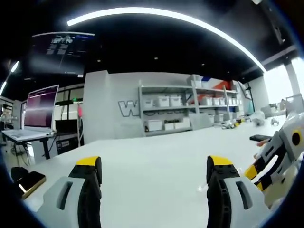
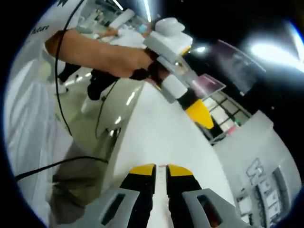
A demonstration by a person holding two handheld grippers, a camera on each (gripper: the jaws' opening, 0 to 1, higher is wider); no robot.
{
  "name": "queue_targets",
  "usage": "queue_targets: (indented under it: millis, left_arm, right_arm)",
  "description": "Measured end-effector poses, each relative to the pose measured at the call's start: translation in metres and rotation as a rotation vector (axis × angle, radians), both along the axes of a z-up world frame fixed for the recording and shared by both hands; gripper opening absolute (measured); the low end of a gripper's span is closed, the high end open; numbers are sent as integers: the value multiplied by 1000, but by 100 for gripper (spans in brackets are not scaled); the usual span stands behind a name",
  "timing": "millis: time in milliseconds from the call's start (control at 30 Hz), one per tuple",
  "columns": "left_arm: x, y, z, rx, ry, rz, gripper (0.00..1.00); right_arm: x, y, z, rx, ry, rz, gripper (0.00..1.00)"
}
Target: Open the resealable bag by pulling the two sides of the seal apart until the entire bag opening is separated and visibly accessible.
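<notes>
Left gripper view has my left gripper (image 1: pixel 154 178) riding low over a white table (image 1: pixel 156 156), its yellow-tipped jaws spread wide apart with nothing between them. At the right edge the right gripper (image 1: pixel 278 156) pokes in, hanging over the same tabletop. Behind the table I see a laptop (image 1: pixel 38 111) on a side stand, a grey wall and shelves (image 1: pixel 190 107) of white bins. A dark phone-like slab (image 1: pixel 29 179) sits at the table's left corner.

Right gripper view rolls hard sideways: my right gripper (image 2: pixel 160 173) has its jaws drawn almost together, only a thin gap, gripping nothing. Here I see the person's forearm (image 2: pixel 95 52) holding the left gripper (image 2: pixel 187 90) above the table (image 2: pixel 156 137), cables trailing. I can't spot the bag on the bare table surface.
</notes>
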State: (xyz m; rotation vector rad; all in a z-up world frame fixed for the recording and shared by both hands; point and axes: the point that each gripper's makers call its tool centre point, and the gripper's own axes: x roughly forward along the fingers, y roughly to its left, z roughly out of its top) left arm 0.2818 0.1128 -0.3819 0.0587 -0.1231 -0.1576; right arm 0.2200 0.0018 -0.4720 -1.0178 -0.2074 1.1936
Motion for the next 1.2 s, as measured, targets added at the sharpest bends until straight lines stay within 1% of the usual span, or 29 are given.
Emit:
queue_targets:
  millis: [233,300,400,467,500,600,633,700,733,767,867,900,933,1033,1067,1133,1167,1200]
  left_arm:
    - [0,-1,0,7,5,-24,90]
    - [-2,-3,-1,12,6,-44,88]
    - [-7,-10,-6,33,11,-108,83]
    - [-12,-17,-8,52,5,-152,77]
    - [-15,-21,-10,76,4,-178,73]
    - [-26,-37,-11,158,-25,-259,55]
    - [-31,-43,-11,193,-36,-289,46]
    - [-39,-57,-14,298,-55,-344,34]
    - [-44,-66,-17,383,-68,-362,31]
    - [-46,-72,-19,454,-78,-362,29]
    - [-52,-89,-28,716,-120,-363,21]
    - [-53,-94,-31,773,-127,-367,17]
    - [-54,-99,-35,855,-136,-370,14]
    - [-53,-117,-46,1042,-157,-401,8]
    - [-50,-123,-51,1120,-158,-400,6]
    - [-42,-126,-55,1224,-161,-370,5]
    - [-38,-127,-57,1267,-164,-351,5]
    - [-35,-128,-57,1293,-169,-338,6]
  right_arm:
    - [2,0,4,25,25,-3,0]
    - [2,-1,6,36,39,-4,0]
    - [2,-5,10,71,72,-11,0]
    - [2,-8,13,90,88,-17,0]
    - [3,-10,15,102,94,-23,0]
    - [7,-18,21,130,99,-39,0]
    - [8,-19,22,141,110,-43,0]
    - [10,-23,27,165,130,-50,0]
    - [11,-25,29,175,136,-55,0]
    - [13,-27,32,189,142,-61,0]
    - [16,-31,39,227,159,-72,0]
    - [17,-32,41,242,171,-75,0]
    - [17,-33,43,249,175,-76,0]
    - [19,-36,47,275,185,-82,0]
    - [18,-37,48,281,186,-83,0]
    - [18,-40,49,290,192,-86,0]
    - [18,-41,49,294,197,-86,0]
    - [17,-42,48,296,200,-88,0]
